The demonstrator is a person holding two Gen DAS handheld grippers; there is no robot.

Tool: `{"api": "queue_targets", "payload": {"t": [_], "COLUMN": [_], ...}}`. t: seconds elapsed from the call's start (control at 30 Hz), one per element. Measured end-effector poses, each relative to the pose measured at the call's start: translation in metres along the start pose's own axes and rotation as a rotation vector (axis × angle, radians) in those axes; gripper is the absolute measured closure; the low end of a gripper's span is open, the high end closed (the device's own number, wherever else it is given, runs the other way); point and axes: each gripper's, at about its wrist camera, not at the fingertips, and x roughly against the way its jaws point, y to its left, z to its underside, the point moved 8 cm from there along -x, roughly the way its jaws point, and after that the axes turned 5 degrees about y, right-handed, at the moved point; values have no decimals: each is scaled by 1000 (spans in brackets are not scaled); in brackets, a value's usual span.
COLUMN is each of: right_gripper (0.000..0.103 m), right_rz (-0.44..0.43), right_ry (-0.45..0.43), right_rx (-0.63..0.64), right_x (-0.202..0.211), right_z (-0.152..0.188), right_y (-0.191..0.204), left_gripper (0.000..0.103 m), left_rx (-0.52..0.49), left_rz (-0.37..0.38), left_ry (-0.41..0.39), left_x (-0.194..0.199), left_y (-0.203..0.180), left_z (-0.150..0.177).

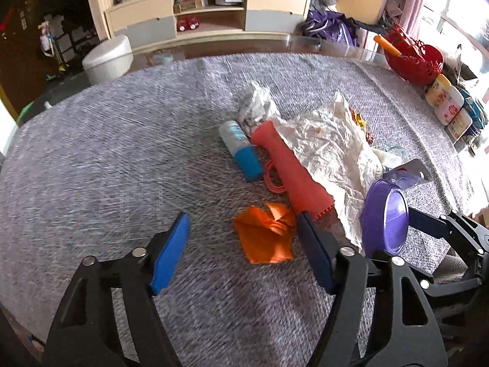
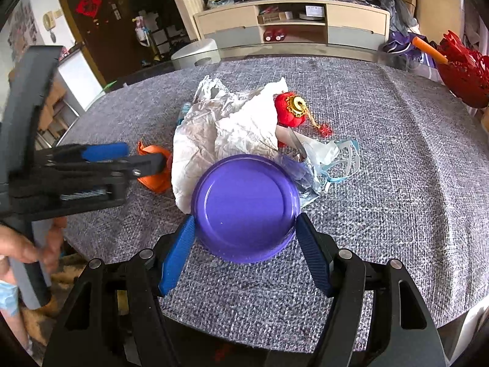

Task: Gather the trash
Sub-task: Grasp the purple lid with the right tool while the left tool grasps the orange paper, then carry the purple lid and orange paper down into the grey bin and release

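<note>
Both grippers: right gripper [image 2: 244,244] clamps purple dish [image 2: 244,205].

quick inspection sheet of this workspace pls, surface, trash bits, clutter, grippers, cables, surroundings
surface: table under grey woven cloth.
job's things: crumpled white paper, orange wrapper, blue-and-white tube, orange-red handled tool, face mask, all lying in one loose pile.
clutter: red lantern charm; red basket and bottles at the table's edge.
grippers: left gripper open above the orange wrapper, not touching it; right gripper closed on purple bowl, tilted.
cables: nothing seen.
surroundings: TV cabinet, white stool, piled clothes.
</note>
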Motion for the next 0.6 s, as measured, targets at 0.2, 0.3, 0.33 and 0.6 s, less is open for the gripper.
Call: {"api": "queue_targets", "payload": {"t": [0.2,0.3,0.33,0.6], "right_gripper": [33,30,30,24], "right_rz": [-2,-2,-4,18], "right_ry": [1,9,9,16], "right_rx": [3,-3,-5,3], "right_x": [-3,-4,-3,-11], "right_z": [-3,-1,-1,-1], "right_y": [-2,-2,-1,-2], "left_gripper": [55,64,65,66], "left_rx": [-15,-9,-8,-14], "left_rz": [21,29,30,23], "left_ry": [12,9,7,-7], "left_x": [-12,-10,-10,-2], "left_y": [-7,-6,-6,-2], "left_z": [-2,-3,-3,2]}}
